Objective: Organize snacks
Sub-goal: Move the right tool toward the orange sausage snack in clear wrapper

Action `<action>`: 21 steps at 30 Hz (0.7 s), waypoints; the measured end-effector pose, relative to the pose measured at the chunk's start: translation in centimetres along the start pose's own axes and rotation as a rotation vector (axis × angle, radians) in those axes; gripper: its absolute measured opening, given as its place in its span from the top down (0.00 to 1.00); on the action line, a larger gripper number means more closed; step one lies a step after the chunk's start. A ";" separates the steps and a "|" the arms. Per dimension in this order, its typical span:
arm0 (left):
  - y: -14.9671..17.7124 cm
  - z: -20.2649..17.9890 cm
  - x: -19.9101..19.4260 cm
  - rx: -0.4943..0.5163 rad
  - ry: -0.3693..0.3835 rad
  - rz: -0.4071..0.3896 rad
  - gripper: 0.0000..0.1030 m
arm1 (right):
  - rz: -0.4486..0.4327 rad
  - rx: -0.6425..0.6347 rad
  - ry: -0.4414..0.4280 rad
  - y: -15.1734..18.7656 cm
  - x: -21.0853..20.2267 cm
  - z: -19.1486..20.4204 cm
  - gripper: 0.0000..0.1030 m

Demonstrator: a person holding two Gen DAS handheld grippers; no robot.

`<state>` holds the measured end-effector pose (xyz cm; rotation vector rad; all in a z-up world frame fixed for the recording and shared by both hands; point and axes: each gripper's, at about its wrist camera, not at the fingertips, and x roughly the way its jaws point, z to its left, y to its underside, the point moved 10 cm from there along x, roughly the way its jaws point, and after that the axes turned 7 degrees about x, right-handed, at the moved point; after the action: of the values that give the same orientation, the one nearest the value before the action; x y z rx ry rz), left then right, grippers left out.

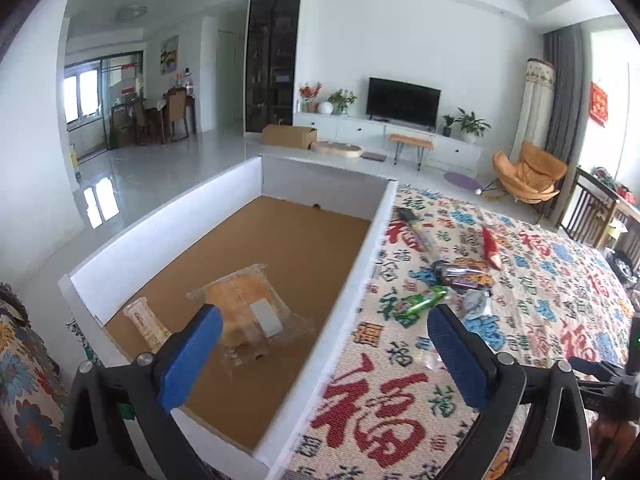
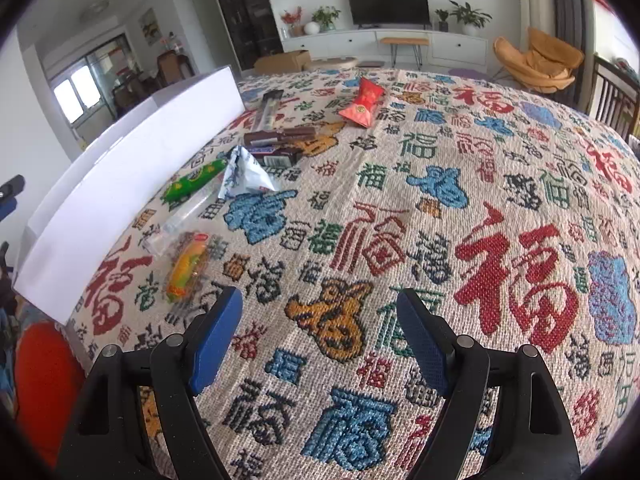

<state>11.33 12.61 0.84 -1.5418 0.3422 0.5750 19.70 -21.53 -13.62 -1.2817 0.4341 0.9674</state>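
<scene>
Snacks [image 2: 224,168] on cloth | left hand-held gripper [image 1: 325,330] wide, empty | right hand-held gripper [image 2: 319,312] wide, empty

My gripper pads [image 2: 216,338]: blue, on black frames. Cloth [image 2: 440,220] under them: beige weave, patterned all over with red, blue, green, black and orange characters. Box [image 1: 152,236]: white walls, brown cork-coloured floor. In the box, a clear-wrapped orange-yellow cake [image 1: 244,304] with a white label, and a cream packet [image 1: 146,324] with orange print. On the cloth: red pouch [image 2: 362,102], dark brown bars [image 2: 276,146], green wrapper [image 2: 192,186], white-and-blue wrapper [image 2: 244,176], clear pack showing yellow, orange and green [image 2: 186,268].
</scene>
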 end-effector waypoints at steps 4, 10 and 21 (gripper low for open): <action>2.2 -6.2 -0.8 0.074 0.142 0.056 0.00 | -0.006 0.025 0.020 0.6 0.1 -0.9 0.20; 7.3 -12.2 2.3 0.188 0.169 0.182 0.00 | -0.008 0.054 0.042 1.6 -0.2 -1.5 0.20; 12.6 -12.8 6.4 0.247 0.083 0.287 0.00 | 0.025 0.039 0.102 3.1 0.7 -1.8 0.19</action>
<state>11.52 0.01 -13.48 -1.2886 0.6800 0.6657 18.00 -23.00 -16.50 -1.2966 0.5467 0.9130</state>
